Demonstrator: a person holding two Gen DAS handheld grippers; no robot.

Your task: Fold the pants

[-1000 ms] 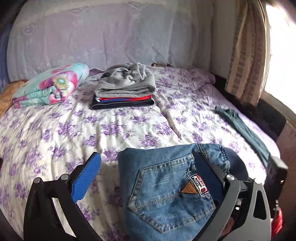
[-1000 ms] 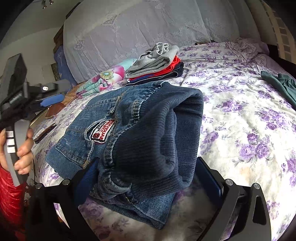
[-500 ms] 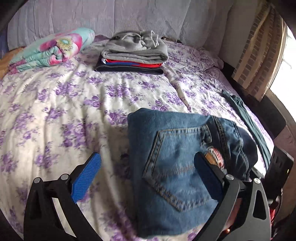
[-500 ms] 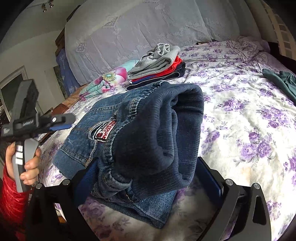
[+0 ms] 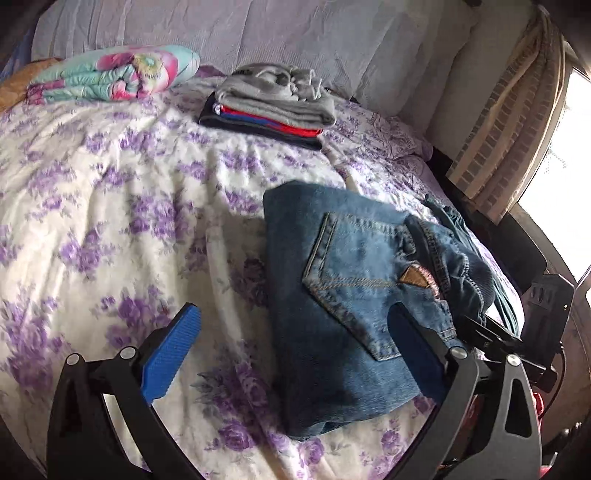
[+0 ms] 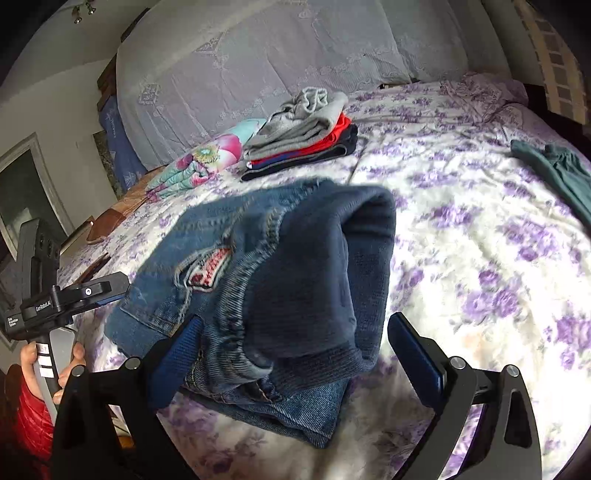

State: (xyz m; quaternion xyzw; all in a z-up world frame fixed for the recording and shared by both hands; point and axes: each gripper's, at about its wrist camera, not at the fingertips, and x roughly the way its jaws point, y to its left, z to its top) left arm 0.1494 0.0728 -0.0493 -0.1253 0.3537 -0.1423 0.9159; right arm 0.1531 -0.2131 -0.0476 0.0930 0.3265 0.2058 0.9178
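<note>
My left gripper (image 5: pixel 291 350) hovers low over the bed with its 2 blue-padded fingers (image 5: pixel 171 352) spread wide, gripping nothing; the right-hand finger sits over the near edge of the folded blue denim pants (image 5: pixel 343 295). My right gripper (image 6: pixel 295 354) is spread wide too, its fingers on either side of the dark ribbed waistband (image 6: pixel 325 280) without pinching it. From that side I see my left hand (image 6: pixel 48 369), in a red sleeve, wrapped around the other tool's grey handle.

The pants lie folded into a compact bundle on the white bedspread with purple flowers (image 5: pixel 110 221), back pocket and red-and-white patch (image 6: pixel 207 271) facing up. Well to the right, a dark green garment (image 6: pixel 554 166) lies flat near the bed's edge. Farther back sits a stack of folded clothes (image 5: pixel 269 103), grey on top, then red and blue, dark at the bottom. Beside it rests a turquoise and pink floral quilt (image 5: pixel 110 75), rolled up against the pale lilac headboard cover (image 5: pixel 295 33).
</note>
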